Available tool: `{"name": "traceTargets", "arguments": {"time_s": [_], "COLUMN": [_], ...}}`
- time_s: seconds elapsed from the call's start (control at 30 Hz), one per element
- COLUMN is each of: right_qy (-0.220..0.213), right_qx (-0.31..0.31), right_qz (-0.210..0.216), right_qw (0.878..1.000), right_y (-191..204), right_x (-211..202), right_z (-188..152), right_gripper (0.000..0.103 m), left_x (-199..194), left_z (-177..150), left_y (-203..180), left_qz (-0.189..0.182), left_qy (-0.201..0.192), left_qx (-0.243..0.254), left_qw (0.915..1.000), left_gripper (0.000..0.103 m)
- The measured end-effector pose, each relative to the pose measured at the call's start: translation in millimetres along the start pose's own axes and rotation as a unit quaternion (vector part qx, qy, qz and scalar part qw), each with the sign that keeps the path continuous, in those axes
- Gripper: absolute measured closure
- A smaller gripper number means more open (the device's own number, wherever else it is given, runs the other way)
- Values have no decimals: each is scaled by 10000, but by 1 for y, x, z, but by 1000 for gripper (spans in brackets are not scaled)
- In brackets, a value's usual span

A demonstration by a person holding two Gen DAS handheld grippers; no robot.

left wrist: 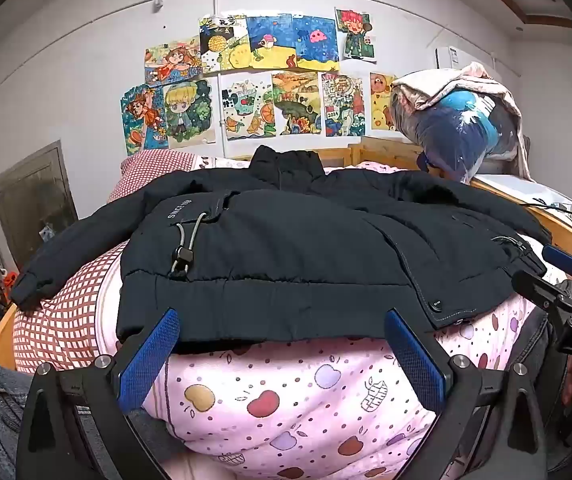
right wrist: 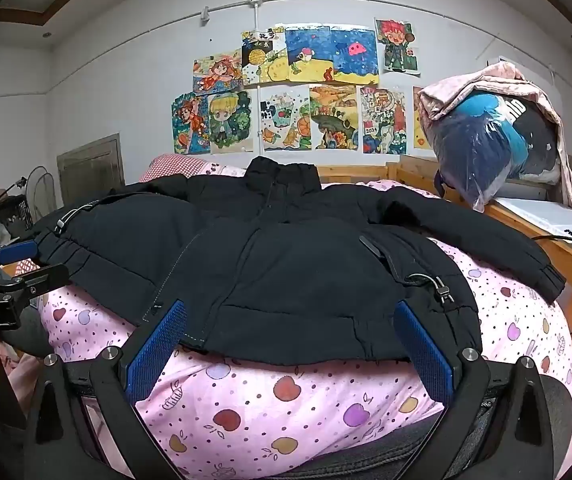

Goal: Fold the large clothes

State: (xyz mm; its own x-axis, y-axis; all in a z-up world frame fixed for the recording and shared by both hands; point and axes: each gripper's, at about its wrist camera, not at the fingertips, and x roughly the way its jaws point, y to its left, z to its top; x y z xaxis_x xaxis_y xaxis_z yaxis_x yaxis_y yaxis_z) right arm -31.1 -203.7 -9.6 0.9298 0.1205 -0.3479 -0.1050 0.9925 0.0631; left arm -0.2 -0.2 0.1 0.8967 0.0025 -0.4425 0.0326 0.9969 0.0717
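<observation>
A black padded jacket (left wrist: 286, 248) (right wrist: 294, 272) lies front-up on the pink apple-print quilt (left wrist: 294, 396) (right wrist: 286, 396), collar toward the wall, both sleeves spread sideways. My left gripper (left wrist: 282, 330) stands open at the left half of the hem, blue fingers (left wrist: 150, 356) either side of the hem edge with nothing between them. My right gripper (right wrist: 292, 322) is open too, at the right half of the hem. Each gripper shows at the edge of the other's view, the right gripper (left wrist: 542, 276) and the left gripper (right wrist: 34, 260). Elastic cords with toggles (left wrist: 184, 256) (right wrist: 442, 290) lie at the hem corners.
A red-checked pillow (left wrist: 154, 168) lies at the far left of the bed. A wooden bed rail (right wrist: 558, 248) runs along the right. A plastic-wrapped bundle under a pink cloth (right wrist: 494, 140) sits on the ledge at the right. Drawings cover the wall. A fan (right wrist: 42, 192) stands at the left.
</observation>
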Motion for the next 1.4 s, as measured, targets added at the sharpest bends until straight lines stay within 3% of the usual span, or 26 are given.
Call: {"name": "traceTargets", "arguments": {"time_s": [1.4], "right_qy": [84], "right_qx": [23], "right_qz": [3], "right_qw": [10000], "right_y": [-3], "right_x": [1], "right_z": [0], "right_gripper": [1], "left_x": [0], "left_z": [0], "left_y": [0], "left_qz": [-13], "left_qy": [18], "left_qx": [-17], "left_qw": [10000], "left_gripper": [0]}}
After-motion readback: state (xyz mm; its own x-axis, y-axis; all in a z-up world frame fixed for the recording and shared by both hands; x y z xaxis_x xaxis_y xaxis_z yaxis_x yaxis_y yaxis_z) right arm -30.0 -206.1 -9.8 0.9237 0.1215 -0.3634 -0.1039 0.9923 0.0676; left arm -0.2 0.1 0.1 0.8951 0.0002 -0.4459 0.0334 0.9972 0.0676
